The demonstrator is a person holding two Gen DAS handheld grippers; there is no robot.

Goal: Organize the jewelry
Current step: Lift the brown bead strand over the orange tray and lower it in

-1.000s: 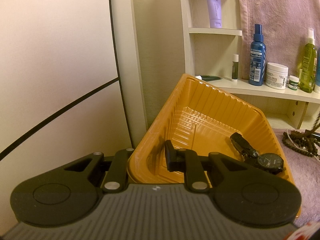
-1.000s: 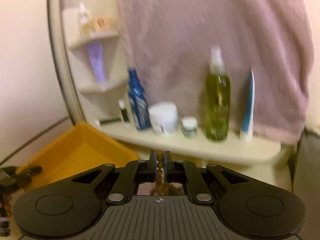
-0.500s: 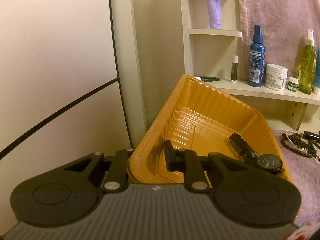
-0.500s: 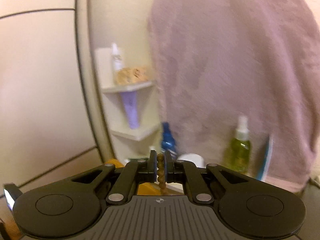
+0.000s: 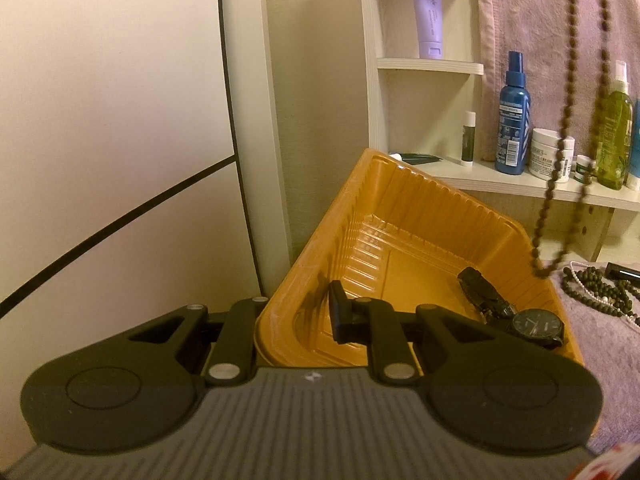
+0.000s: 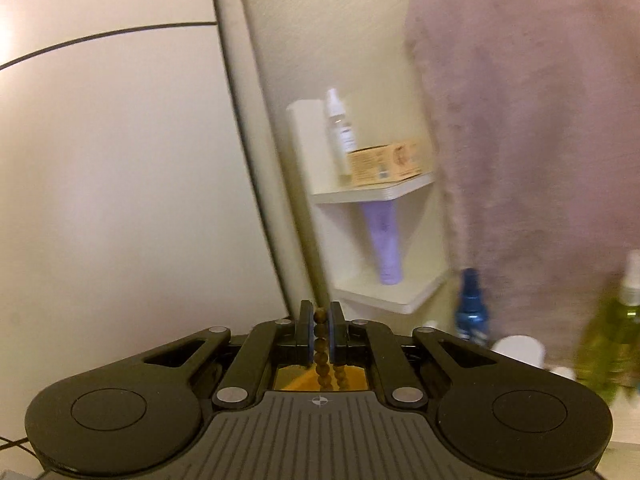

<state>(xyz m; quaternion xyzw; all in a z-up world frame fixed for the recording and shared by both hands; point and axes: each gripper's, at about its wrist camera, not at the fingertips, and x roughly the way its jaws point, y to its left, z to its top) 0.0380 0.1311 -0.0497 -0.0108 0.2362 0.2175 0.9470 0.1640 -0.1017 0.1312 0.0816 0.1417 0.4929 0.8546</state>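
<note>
With the left gripper [image 5: 296, 316] clamped on the near rim of the orange tray [image 5: 420, 216], we find the bead necklace [image 5: 568, 120] now lifted clear by the closed right gripper [image 6: 319, 338], hanging beside the tray's right edge, ready for placement inside.

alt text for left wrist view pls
The left gripper grips the near wall of a tilted orange tray holding a black watch. A brown bead necklace dangles at right, before a shelf of bottles.

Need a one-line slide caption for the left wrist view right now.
Left gripper clamps the orange tray's rim, black watch inside, while a brown bead necklace dangles above its right edge.
</note>
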